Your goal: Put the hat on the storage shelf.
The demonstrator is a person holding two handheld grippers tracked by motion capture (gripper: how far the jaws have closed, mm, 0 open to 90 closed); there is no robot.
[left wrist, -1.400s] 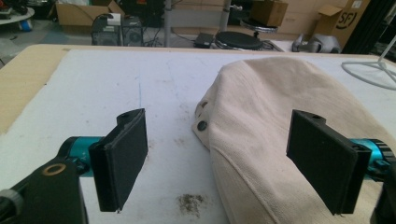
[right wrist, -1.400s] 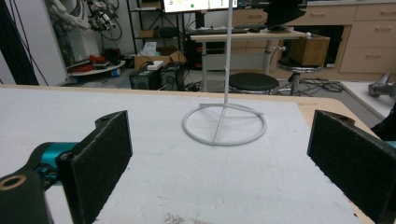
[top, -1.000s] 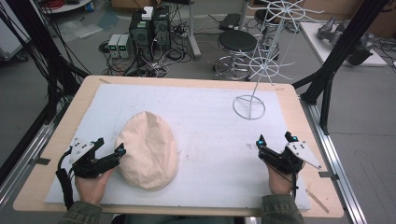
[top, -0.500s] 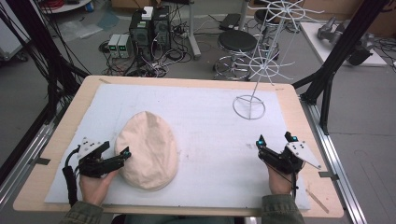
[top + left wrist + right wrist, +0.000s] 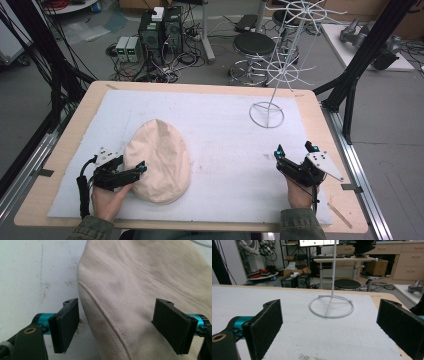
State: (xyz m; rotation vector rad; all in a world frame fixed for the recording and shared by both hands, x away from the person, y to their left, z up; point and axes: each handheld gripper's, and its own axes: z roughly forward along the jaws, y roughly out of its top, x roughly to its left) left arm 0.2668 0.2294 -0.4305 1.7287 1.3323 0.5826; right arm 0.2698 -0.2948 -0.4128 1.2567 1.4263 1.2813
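Observation:
A cream fabric cap lies flat on the left half of the white mat. My left gripper is at the cap's near left edge, low over it. In the left gripper view it is open, its jaws straddling the cap's seamed edge, one pad over bare mat and the other over cloth. My right gripper rests open at the mat's near right, nothing between its jaws. It faces a white wire stand with a ring base.
The wire stand rises from the mat's far right with thin spoke arms overhead. The wooden table edge frames the mat. Black frame posts, stools and computer cases stand on the floor beyond.
My left gripper has slid right, from beside the cap to over its left edge. The right gripper and the cap have stayed put.

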